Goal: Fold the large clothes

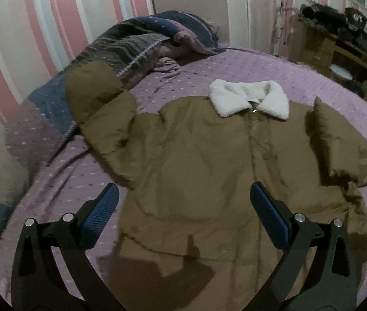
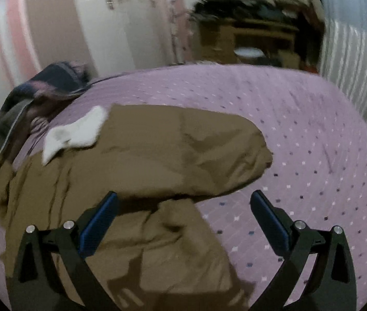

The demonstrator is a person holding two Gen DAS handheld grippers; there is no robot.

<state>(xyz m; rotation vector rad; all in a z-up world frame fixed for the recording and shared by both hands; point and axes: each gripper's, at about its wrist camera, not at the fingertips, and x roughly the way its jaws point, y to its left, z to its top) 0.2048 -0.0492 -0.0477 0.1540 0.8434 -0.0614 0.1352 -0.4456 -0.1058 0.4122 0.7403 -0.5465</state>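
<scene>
Brown jacket lies front-up on the purple bedspread, white collar at its far end. One sleeve runs out from the jacket twd the striped blanket; the other sleeve is bunched on the jacket's opposite side. Left gripper hovers over the jacket's hem, jaws wide apart, holding nothing. Right gripper sits above the bunched sleeve, jaws also spread, empty. Cluttered shelf beyond the jacket.

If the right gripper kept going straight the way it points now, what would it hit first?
Most likely the brown jacket: its folded sleeve lies just ahead of the open right gripper. Depth is uncertain.
</scene>
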